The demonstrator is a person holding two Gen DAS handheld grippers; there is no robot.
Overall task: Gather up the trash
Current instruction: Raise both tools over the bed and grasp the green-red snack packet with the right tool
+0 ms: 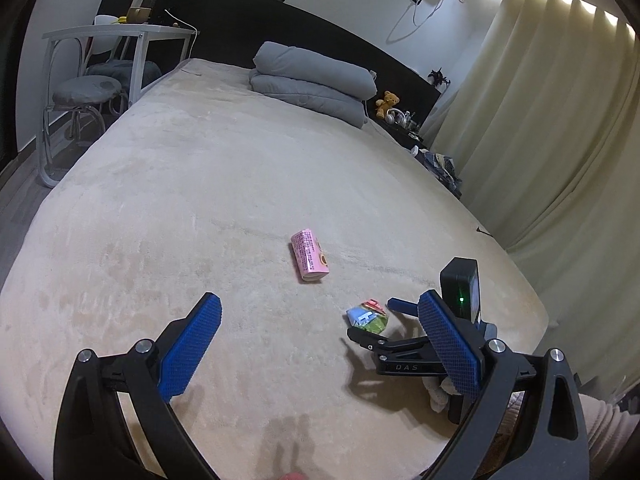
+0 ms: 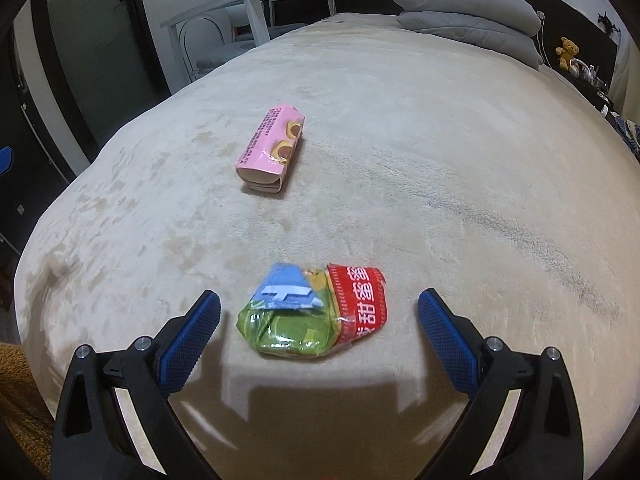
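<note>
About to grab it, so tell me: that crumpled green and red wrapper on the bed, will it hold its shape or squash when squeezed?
The crumpled wrapper looks like thin glossy film, so it will probably squash and may slip. It seems light. Creased and lying flat on the plush bed cover, it is unlikely to roll.

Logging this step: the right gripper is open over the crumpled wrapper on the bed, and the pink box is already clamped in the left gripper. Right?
Not quite. The pink box lies loose on the bed, as the right wrist view shows; the left gripper is open and empty.
</note>
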